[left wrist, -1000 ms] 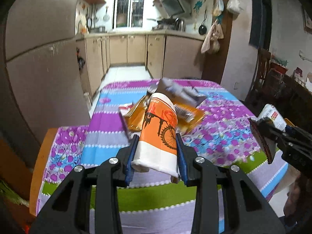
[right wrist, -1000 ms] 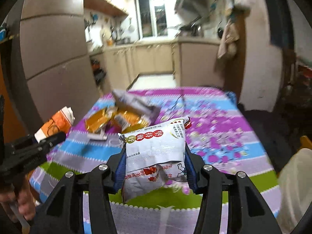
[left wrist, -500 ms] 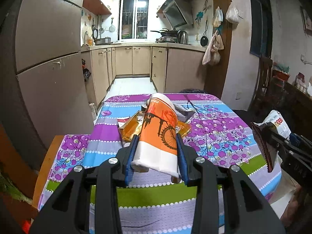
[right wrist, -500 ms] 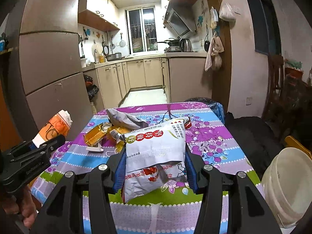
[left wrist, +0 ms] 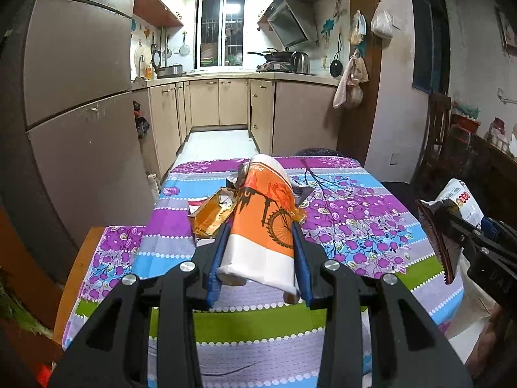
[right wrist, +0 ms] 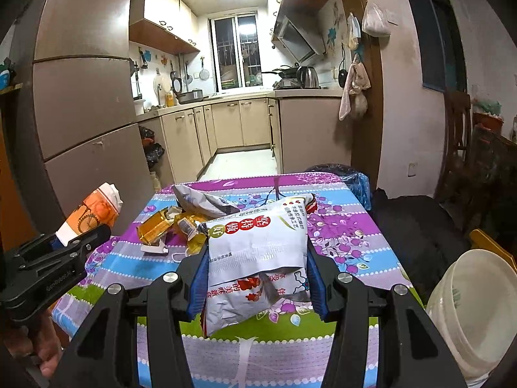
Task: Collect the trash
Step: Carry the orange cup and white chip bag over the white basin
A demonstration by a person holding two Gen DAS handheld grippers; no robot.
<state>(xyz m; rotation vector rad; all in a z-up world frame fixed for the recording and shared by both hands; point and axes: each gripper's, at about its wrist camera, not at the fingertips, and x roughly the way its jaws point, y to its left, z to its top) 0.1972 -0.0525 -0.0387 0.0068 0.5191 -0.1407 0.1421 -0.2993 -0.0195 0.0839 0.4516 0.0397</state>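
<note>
My left gripper (left wrist: 260, 236) is shut on an orange and white tissue pack with a bicycle print (left wrist: 266, 223), held above the near end of the table. It also shows in the right wrist view (right wrist: 93, 213). My right gripper (right wrist: 257, 258) is shut on a white snack bag with red print (right wrist: 255, 245), held above the table's near edge. That bag also shows in the left wrist view (left wrist: 457, 199). More trash lies on the table: an amber wrapper (right wrist: 153, 231), a grey bag (right wrist: 202, 200) and small scraps (right wrist: 155, 249).
The table carries a purple, blue and green flowered cloth (right wrist: 339, 236). A cream plastic bucket (right wrist: 475, 317) stands at the table's near right corner. A dark padded seat (right wrist: 416, 226) is to the right. A fridge (left wrist: 77, 123) stands left, kitchen cabinets (left wrist: 232, 102) behind.
Both grippers have pulled back and risen from the table, each keeping its item. The trash pile now looks farther away and more of the kitchen shows.
</note>
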